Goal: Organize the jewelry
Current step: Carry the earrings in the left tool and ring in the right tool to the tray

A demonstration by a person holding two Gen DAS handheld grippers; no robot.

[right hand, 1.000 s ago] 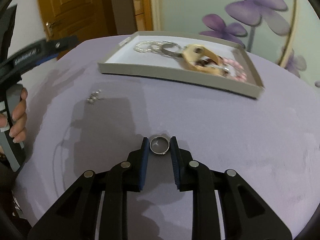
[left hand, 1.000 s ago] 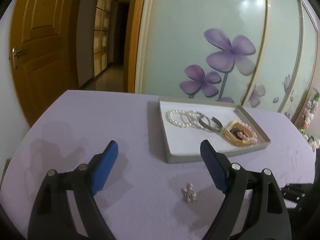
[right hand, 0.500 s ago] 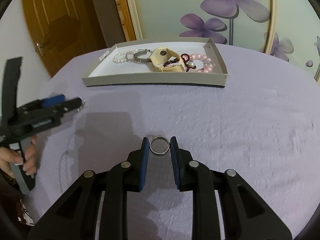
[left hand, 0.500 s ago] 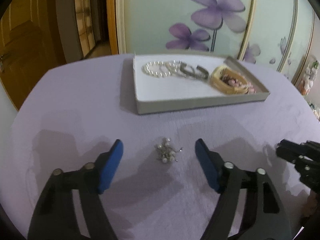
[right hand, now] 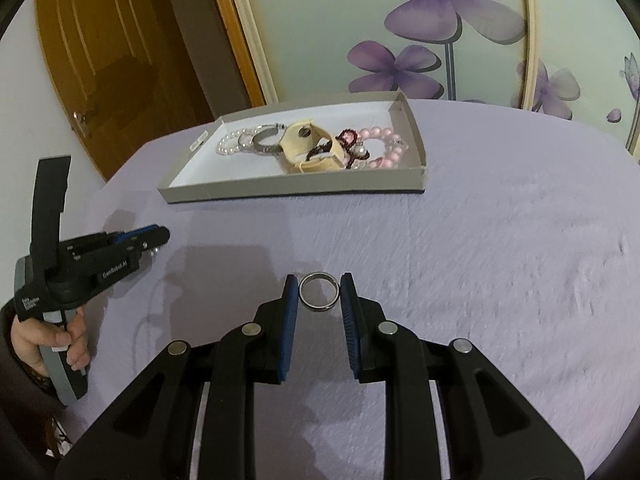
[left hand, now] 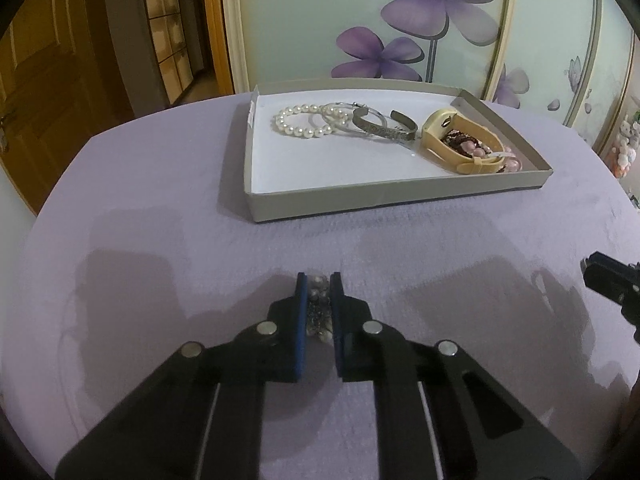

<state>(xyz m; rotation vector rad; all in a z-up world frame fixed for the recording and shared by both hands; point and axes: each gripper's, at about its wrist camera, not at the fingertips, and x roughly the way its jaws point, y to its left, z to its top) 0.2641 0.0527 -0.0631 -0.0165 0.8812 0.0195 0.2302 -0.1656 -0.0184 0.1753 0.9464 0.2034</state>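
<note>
The left gripper (left hand: 319, 280) is closed on the pearl cluster (left hand: 318, 312) on the purple cloth (left hand: 160, 184); the right gripper (right hand: 319, 284) clasps the silver ring (right hand: 319, 291), well short of the tray (right hand: 280, 192).

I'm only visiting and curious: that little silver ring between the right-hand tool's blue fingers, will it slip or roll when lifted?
Probably slippery: the silver ring looks like smooth polished metal. The right gripper touches only its thin rounded edges, so it could pivot or pop out. If dropped on the purple tablecloth, it would likely roll little, since the fabric looks textured.
</note>
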